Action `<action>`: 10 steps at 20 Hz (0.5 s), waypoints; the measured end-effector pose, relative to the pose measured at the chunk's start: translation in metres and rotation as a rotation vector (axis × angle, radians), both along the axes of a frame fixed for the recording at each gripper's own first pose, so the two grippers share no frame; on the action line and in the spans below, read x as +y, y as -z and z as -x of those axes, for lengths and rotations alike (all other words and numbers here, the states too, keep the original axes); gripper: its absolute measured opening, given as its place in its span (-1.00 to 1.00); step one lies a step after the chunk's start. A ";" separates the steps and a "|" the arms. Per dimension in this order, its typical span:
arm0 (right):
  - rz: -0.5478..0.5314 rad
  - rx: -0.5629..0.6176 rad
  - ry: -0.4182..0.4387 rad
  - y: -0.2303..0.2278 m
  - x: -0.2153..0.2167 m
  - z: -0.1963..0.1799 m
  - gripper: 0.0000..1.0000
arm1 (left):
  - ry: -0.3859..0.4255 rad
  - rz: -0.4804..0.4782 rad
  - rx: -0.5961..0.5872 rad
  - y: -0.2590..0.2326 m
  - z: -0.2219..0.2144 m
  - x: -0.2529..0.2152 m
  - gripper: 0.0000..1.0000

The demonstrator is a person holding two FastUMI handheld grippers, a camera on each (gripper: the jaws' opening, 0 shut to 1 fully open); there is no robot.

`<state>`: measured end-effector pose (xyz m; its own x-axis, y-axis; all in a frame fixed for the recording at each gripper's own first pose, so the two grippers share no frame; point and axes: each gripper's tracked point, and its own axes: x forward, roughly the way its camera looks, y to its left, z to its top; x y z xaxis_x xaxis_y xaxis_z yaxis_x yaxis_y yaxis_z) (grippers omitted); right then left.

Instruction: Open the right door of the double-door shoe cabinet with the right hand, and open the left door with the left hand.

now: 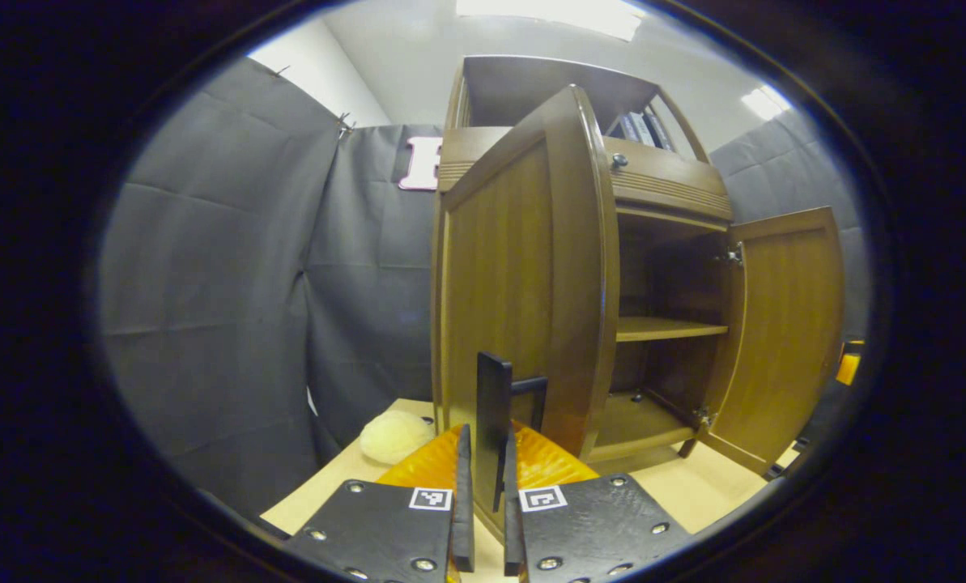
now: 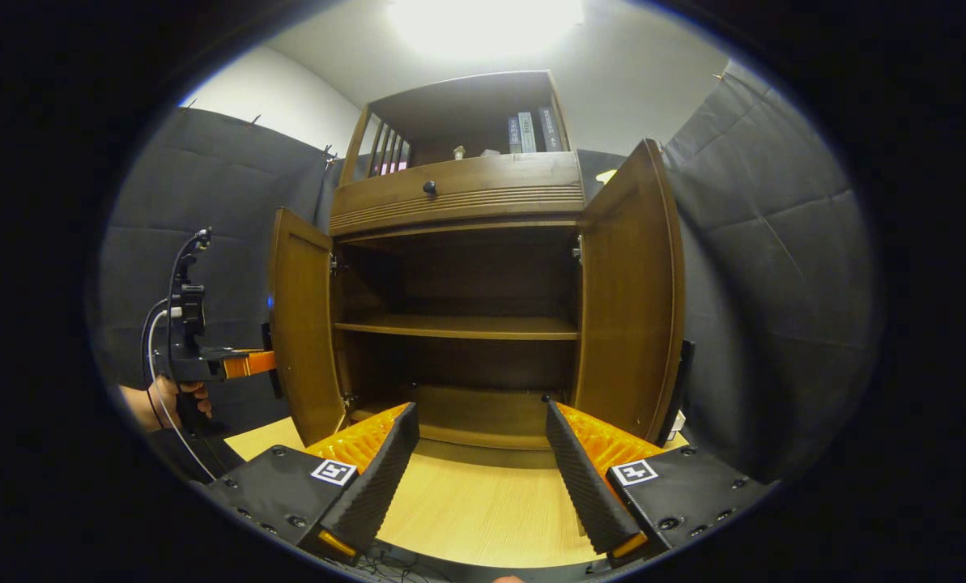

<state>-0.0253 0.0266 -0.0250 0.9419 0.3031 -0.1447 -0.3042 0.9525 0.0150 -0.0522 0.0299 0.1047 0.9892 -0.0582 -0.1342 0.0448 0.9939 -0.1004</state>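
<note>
In the left gripper view, the left gripper (image 1: 483, 518) has its fingers clamped on the dark handle (image 1: 495, 421) of the cabinet's left door (image 1: 523, 275), which stands swung out edge-on toward the camera. Behind the door the cabinet (image 1: 669, 186) is open, with a shelf (image 1: 665, 328) across its middle. The right door (image 1: 782, 332) hangs wide open on the far side of the cabinet. A pale round object (image 1: 393, 436) lies on the table (image 1: 693, 486) beside the left door's foot.

In the right gripper view, the right gripper (image 2: 478, 478) has its fingers spread apart, holding nothing, in front of the cabinet (image 2: 458, 194). Both doors stand open: left door (image 2: 300, 324) and right door (image 2: 632, 300) flank the shelf (image 2: 458, 326). Books (image 2: 529, 131) stand on top. The left gripper (image 2: 276, 364), held by a hand (image 2: 167, 401), is at the left door's outer face.
</note>
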 end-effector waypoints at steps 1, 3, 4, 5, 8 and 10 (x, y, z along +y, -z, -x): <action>0.000 0.000 -0.004 0.000 0.002 -0.001 0.97 | -0.004 0.001 0.004 0.005 0.003 0.006 -0.70; 0.000 0.004 -0.009 0.002 0.006 -0.002 0.94 | -0.018 0.005 0.012 0.009 0.008 0.020 -0.64; -0.003 0.005 -0.013 0.002 0.009 -0.003 0.94 | -0.039 -0.010 0.009 0.008 0.008 0.028 -0.70; -0.004 0.006 -0.015 0.002 0.011 -0.004 0.94 | -0.054 -0.023 0.006 0.008 0.009 0.036 -0.77; 0.000 0.003 -0.018 0.002 0.014 -0.007 0.94 | -0.071 -0.026 0.010 0.008 0.014 0.053 -0.78; -0.003 0.000 -0.018 0.001 0.016 -0.008 0.93 | -0.097 -0.041 0.009 0.007 0.017 0.069 -0.77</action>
